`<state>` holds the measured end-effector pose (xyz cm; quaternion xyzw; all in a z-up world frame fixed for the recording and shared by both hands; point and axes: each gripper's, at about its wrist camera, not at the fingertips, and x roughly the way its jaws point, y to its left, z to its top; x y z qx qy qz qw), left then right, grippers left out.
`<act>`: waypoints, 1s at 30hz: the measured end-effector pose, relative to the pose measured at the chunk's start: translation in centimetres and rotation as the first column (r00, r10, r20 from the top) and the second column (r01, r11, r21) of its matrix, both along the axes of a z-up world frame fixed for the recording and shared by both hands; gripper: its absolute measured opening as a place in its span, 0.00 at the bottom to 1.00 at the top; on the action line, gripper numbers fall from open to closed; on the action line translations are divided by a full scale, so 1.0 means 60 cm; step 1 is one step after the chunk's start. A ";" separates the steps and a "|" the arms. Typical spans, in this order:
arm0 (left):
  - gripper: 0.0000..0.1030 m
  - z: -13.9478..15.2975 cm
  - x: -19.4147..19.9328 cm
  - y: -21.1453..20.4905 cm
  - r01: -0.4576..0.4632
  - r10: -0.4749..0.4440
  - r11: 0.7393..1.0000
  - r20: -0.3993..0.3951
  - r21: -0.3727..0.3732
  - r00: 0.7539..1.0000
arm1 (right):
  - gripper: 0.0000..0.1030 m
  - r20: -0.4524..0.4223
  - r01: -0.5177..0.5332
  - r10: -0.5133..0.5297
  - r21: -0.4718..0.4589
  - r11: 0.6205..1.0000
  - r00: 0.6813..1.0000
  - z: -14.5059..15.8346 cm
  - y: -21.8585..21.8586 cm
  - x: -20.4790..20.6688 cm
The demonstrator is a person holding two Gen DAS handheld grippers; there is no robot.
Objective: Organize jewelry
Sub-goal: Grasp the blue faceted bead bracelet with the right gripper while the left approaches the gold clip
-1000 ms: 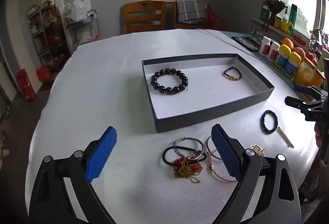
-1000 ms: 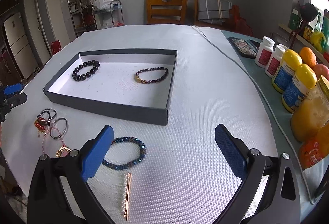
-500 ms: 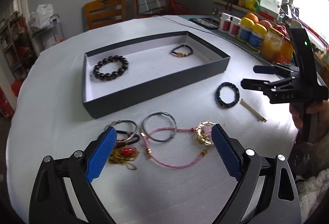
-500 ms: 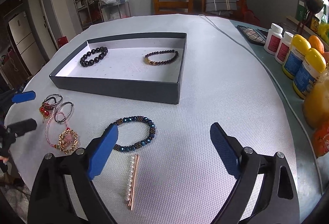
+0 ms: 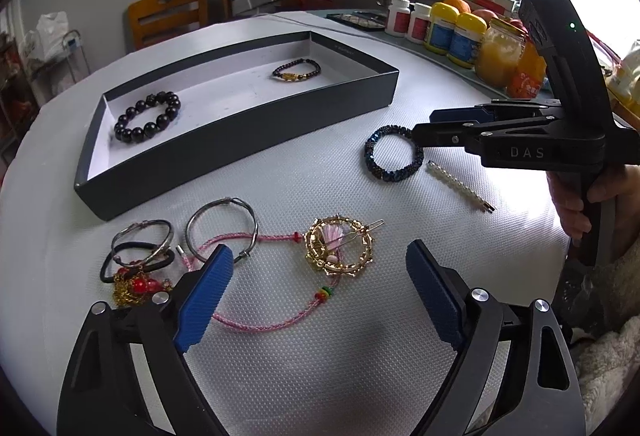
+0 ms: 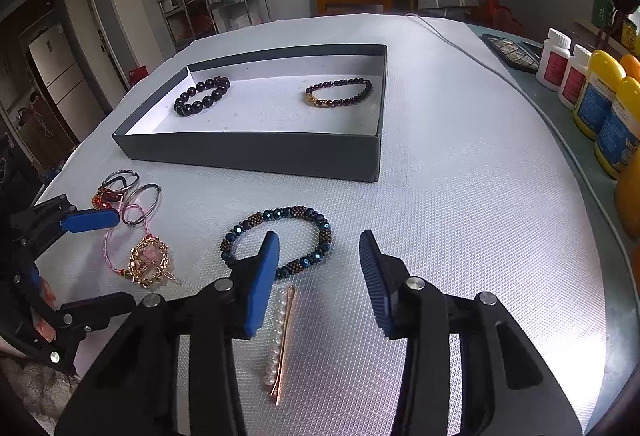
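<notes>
Both wrist views look low and forward across the table (image 5: 320,356). The left one faces right, the right one faces left; both share the tray (image 5: 240,132) (image 6: 256,152).

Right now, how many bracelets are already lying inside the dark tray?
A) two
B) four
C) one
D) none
A: the tray holds just two, a black bead bracelet at one end and a dark purple bracelet with a gold charm at the other; the rest of the jewelry lies on the table.
</notes>
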<state>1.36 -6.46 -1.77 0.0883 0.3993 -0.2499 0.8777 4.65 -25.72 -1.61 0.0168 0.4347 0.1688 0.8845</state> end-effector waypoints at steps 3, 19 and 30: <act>0.74 -0.006 0.001 -0.006 0.000 0.000 1.000 0.001 0.011 1.000 | 0.38 -0.007 -0.005 0.005 -0.003 1.000 1.000 -0.004 0.003 0.001; 0.56 -0.011 -0.005 -0.020 0.034 -0.035 0.999 0.023 0.030 0.999 | 0.37 0.012 -0.001 0.002 -0.060 0.998 1.000 -0.010 0.015 0.009; 0.39 -0.011 -0.002 -0.017 0.021 -0.022 1.000 0.024 0.021 0.999 | 0.31 0.001 -0.009 0.009 -0.074 0.997 1.000 -0.015 0.019 0.012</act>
